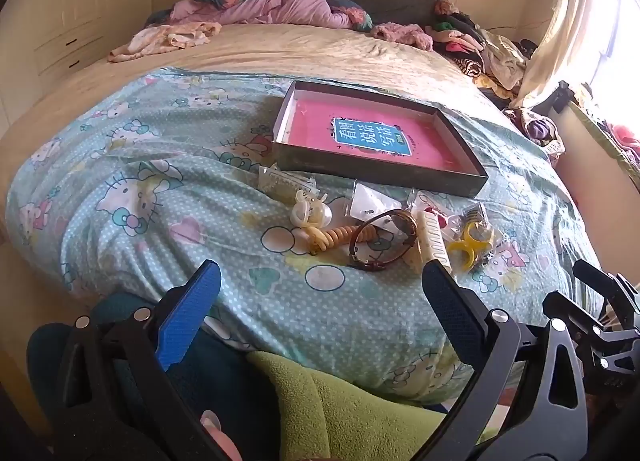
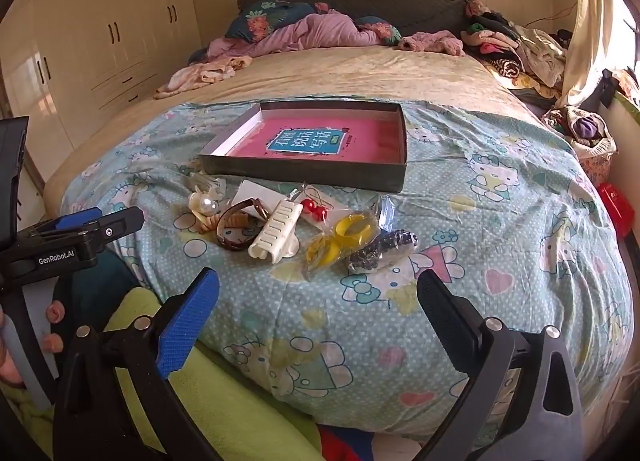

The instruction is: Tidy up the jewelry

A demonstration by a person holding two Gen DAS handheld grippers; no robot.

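Pale-blue cartoon-cat bedsheet covered the near end of the bed, and the jewelry lay on it in a loose cluster just in front of a shallow dark cardboard box lid with a pink printed bottom. Within that cluster, a brown leather-strap wristwatch stood curled on its edge, touching a cream plastic claw hair clip. Left of the watch sat a coiled beige spiral hair tie and a white pearl hair ornament. Right of the clip, yellow plastic rings in a clear bag rested beside a dark beaded piece in a clear packet, with red bead earrings on a card behind them, near the box wall.

Both tools hung above the near edge of the bed, apart from every item. Left gripper had its blue-padded fingers spread wide with nothing between them. Right gripper likewise stood with its jaws wide apart and empty.
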